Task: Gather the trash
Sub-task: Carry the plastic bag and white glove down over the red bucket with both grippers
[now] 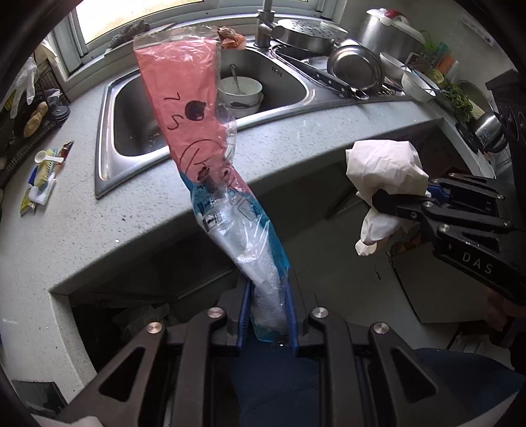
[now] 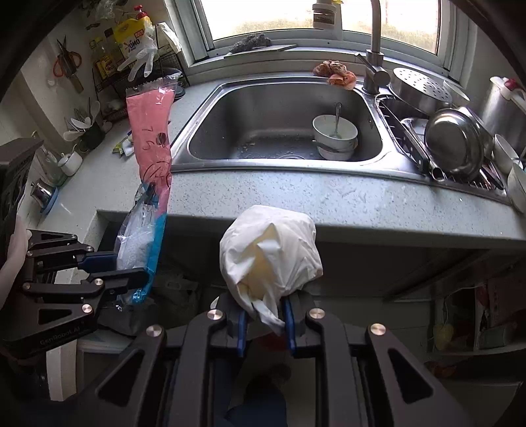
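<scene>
Two claws loaded: left claw [image 1: 268,323] clamps pink plastic wrapper [image 1: 184,98]; right claw [image 2: 264,323] clamps crumpled white tissue [image 2: 269,249].

Daylit window [image 2: 325,19] above speckled counter [image 2: 328,197], steel sink [image 2: 282,108].

A long pink-and-blue plastic wrapper [image 1: 197,131] stands upright beside a crumpled white tissue wad [image 2: 269,249].
</scene>
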A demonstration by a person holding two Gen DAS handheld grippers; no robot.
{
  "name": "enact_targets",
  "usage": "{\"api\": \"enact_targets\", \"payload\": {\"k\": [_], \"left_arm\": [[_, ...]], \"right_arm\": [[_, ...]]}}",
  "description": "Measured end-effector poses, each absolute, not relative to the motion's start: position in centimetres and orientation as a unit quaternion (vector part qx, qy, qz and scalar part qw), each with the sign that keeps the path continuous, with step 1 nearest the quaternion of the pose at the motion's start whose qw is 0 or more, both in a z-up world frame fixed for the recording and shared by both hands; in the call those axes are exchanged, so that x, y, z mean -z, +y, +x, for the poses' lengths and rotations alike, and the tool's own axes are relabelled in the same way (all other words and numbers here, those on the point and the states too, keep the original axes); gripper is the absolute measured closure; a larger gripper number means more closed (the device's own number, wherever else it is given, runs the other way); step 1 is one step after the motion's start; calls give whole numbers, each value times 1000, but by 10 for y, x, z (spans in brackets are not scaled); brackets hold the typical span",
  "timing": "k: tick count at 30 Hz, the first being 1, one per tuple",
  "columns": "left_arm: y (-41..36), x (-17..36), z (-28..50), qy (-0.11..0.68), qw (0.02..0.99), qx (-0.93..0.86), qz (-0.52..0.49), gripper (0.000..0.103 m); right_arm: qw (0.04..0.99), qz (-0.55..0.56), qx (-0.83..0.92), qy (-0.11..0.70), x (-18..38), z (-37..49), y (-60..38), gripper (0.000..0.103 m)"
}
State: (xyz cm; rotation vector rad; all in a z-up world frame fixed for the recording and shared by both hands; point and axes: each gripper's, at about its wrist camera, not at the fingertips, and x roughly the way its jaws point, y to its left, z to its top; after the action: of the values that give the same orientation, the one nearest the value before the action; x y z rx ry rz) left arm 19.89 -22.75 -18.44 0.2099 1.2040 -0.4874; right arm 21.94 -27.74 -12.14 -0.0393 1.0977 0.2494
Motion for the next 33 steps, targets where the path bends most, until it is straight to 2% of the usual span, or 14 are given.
{"api": "enact_targets", "payload": {"k": [8,16,24,33], "left_arm": [[-249,216,185,591,757,254,115,86],[-260,273,191,630,718,269,121,86],[-271,354,209,644,706,262,136,86],[-286,473,218,682,666,270,132,86]], "right_arm": [[827,9,-78,557,152,200,-292,86],[793,51,-62,604,214,197,-301,86],[768,89,-47,632,308,199,-315,86],[755,99,-36,647,415,207,-332,86]]}}
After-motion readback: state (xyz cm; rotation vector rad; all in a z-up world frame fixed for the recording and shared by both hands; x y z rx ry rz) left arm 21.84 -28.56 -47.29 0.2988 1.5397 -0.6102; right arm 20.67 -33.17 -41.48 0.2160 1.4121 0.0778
